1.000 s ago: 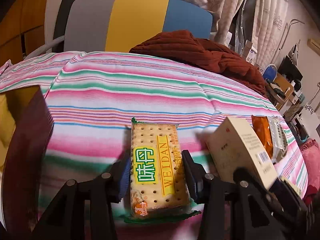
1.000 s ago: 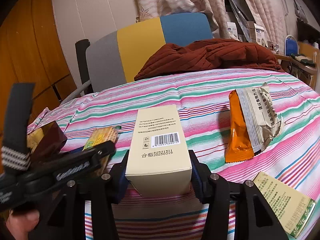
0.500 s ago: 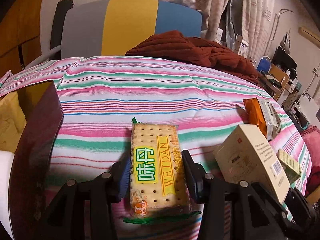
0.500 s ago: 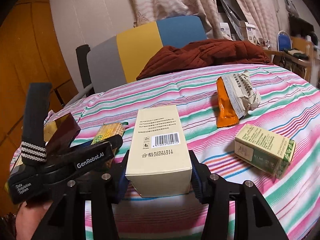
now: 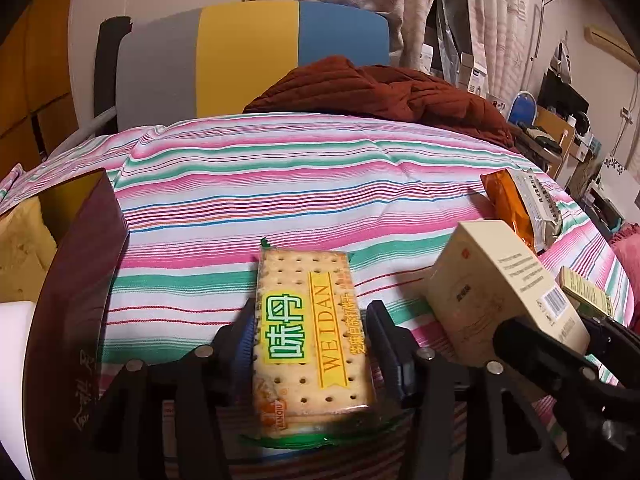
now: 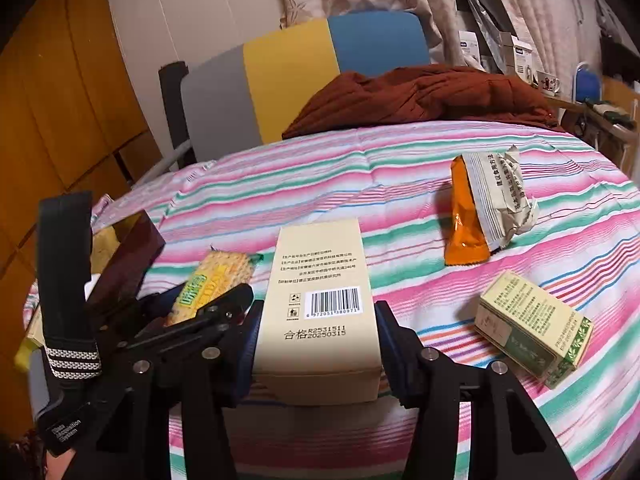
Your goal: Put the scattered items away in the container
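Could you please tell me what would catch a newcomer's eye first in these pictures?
First, the cracker packet between the left tongs, whose jaws are opening, and the cream box clamped in the right tongs. Both are over a striped bedspread. Farther right lie an orange sachet and a green box; a dark red container sits at the left.

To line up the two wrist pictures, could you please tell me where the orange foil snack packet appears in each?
Left wrist view: orange foil snack packet, far right, mid-height.
Right wrist view: the packet, right of centre, mid-height.
Shared landmark: rust-red quilted blanket beyond it.
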`<state>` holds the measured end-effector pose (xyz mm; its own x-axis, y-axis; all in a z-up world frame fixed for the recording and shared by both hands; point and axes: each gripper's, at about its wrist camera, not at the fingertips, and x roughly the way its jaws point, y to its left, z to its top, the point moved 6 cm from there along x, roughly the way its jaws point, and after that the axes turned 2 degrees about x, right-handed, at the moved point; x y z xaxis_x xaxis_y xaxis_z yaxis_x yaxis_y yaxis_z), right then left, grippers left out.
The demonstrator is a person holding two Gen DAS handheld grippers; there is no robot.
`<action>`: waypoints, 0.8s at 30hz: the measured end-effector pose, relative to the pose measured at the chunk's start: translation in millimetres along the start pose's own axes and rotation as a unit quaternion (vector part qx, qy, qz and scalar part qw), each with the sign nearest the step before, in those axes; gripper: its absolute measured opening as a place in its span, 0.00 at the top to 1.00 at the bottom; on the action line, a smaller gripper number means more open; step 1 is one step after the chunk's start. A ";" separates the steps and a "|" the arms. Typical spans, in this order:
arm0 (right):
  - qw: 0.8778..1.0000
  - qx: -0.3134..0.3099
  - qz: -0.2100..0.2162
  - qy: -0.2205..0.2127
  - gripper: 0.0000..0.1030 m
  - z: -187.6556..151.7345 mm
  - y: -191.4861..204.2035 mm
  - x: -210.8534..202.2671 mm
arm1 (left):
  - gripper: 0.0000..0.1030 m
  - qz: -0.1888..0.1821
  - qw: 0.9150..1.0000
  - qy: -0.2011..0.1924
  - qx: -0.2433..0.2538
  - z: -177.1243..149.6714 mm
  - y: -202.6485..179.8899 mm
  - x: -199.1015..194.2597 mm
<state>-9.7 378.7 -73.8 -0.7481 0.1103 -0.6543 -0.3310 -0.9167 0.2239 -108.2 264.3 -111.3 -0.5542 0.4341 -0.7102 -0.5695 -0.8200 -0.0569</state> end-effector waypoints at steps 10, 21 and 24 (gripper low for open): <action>1.000 0.026 0.011 0.006 0.49 -11.4 1.0 -20.2 | 0.53 -0.001 1.000 -0.003 -0.009 -1.4 4.9 -2.5; 0.999 0.031 0.001 -0.009 0.49 -22.3 2.4 -29.4 | 0.54 -0.026 0.999 -0.007 -0.028 -1.6 8.9 -7.3; 1.000 0.023 -0.004 -0.013 0.49 -24.8 5.0 -29.3 | 0.54 -0.035 0.999 -0.005 -0.028 -3.9 8.7 -13.7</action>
<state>24.8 361.3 -71.4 -0.7603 0.1275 -0.6369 -0.3616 -0.8977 0.2519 -103.2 249.7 -104.8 -0.5201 0.4954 -0.6958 -0.5723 -0.8068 -0.1467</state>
